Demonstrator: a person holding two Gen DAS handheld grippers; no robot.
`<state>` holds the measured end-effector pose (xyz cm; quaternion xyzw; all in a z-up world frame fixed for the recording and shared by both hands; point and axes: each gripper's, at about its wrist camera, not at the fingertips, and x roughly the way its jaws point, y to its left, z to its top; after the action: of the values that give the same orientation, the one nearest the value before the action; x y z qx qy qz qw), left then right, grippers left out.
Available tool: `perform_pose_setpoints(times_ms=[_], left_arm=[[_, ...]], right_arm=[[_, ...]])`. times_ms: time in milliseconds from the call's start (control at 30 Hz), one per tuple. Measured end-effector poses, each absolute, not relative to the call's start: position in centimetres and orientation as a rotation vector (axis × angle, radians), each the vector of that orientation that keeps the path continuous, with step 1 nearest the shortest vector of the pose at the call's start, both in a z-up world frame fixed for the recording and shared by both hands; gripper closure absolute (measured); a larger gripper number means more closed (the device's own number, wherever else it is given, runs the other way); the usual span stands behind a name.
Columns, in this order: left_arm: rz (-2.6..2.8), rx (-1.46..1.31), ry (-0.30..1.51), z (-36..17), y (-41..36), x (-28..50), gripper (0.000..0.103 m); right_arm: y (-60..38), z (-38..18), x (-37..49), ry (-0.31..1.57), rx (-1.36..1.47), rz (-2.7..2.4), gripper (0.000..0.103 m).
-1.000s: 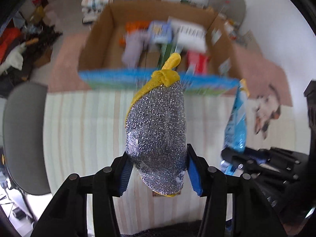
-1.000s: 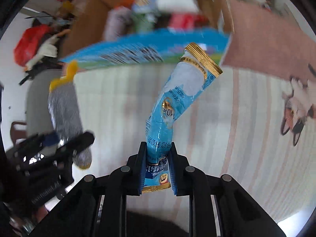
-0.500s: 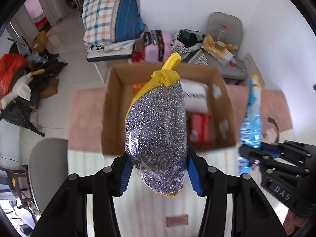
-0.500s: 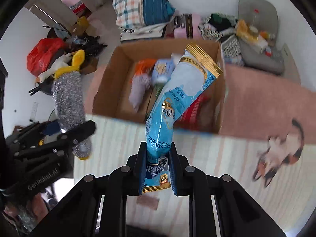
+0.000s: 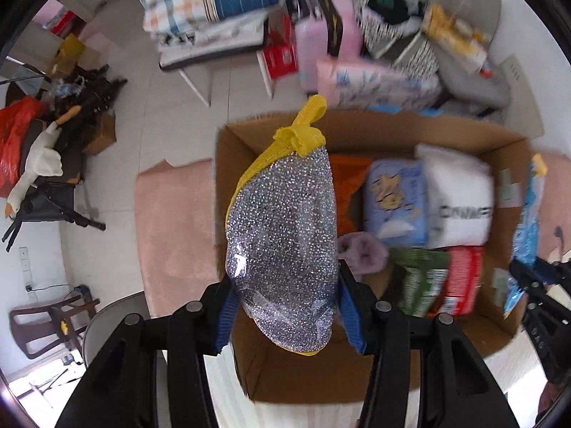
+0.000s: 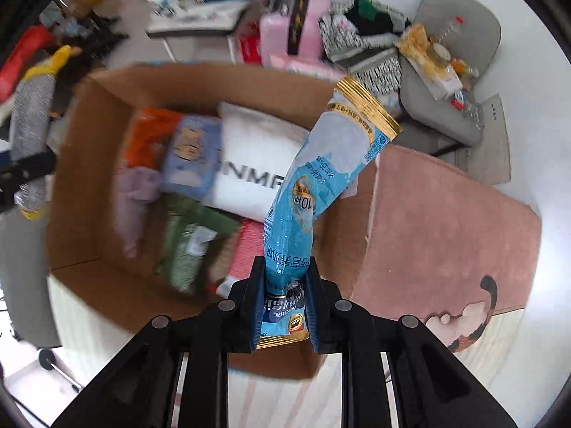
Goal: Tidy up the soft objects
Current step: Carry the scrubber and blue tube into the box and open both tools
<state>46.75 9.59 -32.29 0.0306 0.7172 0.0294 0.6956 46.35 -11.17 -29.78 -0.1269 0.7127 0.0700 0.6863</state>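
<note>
My left gripper (image 5: pixel 285 306) is shut on a silver glittery scrubbing pad (image 5: pixel 283 235) with a yellow edge and loop. It hangs over the left part of an open cardboard box (image 5: pixel 232 164) on the floor. My right gripper (image 6: pixel 283 303) is shut on a blue foil pouch (image 6: pixel 321 185) with gold ends, held above the box's (image 6: pixel 357 235) right wall. The same pouch (image 5: pixel 528 224) shows at the right edge of the left wrist view, and the pad (image 6: pixel 32 121) at the left edge of the right wrist view.
The box holds a white pillow (image 5: pixel 458 199), a light blue pack (image 5: pixel 396 203), a green pack (image 5: pixel 423 281), a red pack (image 5: pixel 462 281), an orange item (image 5: pixel 348 192) and a mauve cloth (image 5: pixel 364 255). It stands on a pink rug (image 6: pixel 449 221). Bags and a grey chair (image 6: pixel 460 32) crowd the far side.
Both grippers have travelled from over the striped surface toward the box and now hang above it, each still gripping its item. The box now fills the middle of both views.
</note>
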Motion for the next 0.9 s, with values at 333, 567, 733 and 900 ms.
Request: perform_pose_setpoints(times_ms=[333,567,733,900], left_arm=[[0.055,0.04,1.716,-37.2,9.4,47.2,0.053],[0.029,-0.093,1.697,-36.2,10.5,47.4,0.036],[0.021,-0.117,1.669,-34.8,10.9,47.0,0.012],[0.014,-0.117,1.621,-33.2,10.4,45.9,0.01]], right_arm=[[-10.7,-34.9,47.6,1.642,-0.344,0.098,0.081],[-11.2,-35.2,48.5,1.671,-0.327,0.04,0.048],[-12.4,-34.3,49.0,1.638,-0.193,0.078,0.033],[-12.8,-33.2,48.5,1.617,-0.15,0.085,0.026]])
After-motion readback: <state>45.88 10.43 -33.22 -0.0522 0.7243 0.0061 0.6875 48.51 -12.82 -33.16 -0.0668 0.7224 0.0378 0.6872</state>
